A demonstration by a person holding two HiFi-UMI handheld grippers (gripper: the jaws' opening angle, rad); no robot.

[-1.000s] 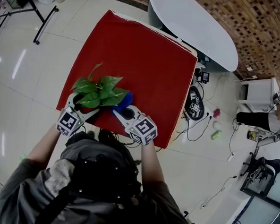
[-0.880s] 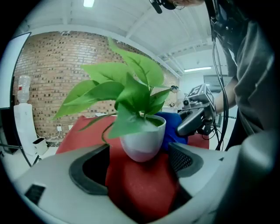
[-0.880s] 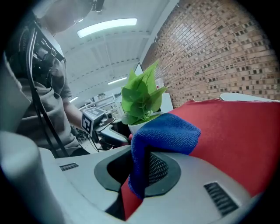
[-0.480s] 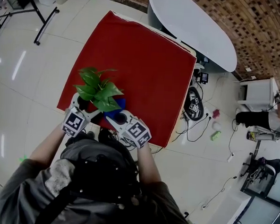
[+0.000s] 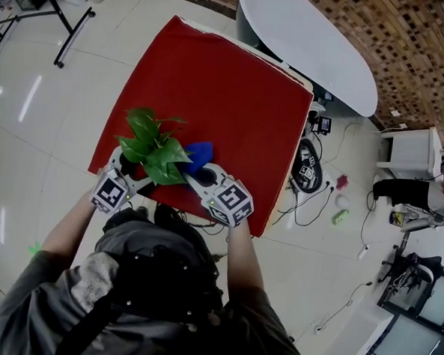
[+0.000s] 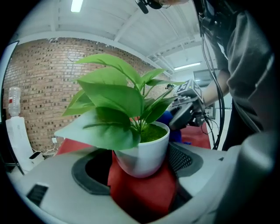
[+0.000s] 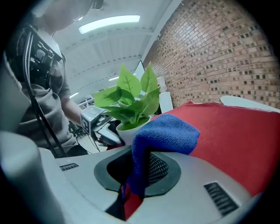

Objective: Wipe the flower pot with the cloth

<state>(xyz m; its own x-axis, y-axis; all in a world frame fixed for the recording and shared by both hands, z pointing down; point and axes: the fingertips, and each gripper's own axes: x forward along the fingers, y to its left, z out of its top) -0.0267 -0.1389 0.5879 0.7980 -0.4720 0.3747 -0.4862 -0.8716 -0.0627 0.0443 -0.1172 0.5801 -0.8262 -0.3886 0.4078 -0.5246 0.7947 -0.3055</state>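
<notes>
A white flower pot (image 6: 142,154) with a leafy green plant (image 5: 153,145) stands between the jaws of my left gripper (image 6: 141,177), which is shut on it. It sits near the front left edge of the red table (image 5: 227,91). Leaves hide the pot in the head view, where my left gripper (image 5: 126,172) reaches in from the near side. My right gripper (image 7: 133,177) is shut on a folded blue cloth (image 7: 164,133). In the head view the blue cloth (image 5: 199,154) lies just right of the plant, with my right gripper (image 5: 194,173) behind it. The flower pot (image 7: 131,130) shows just beyond the cloth.
A white oval table (image 5: 306,35) stands behind the red one. Cables and small objects (image 5: 312,171) lie on the tiled floor to the right. A black stand's legs (image 5: 62,28) are at the top left. The pot is close to the red table's near edge.
The plant shifted left and closer to the near edge, then held. My right gripper drew back with the cloth, then pushed forward again beside the pot.
</notes>
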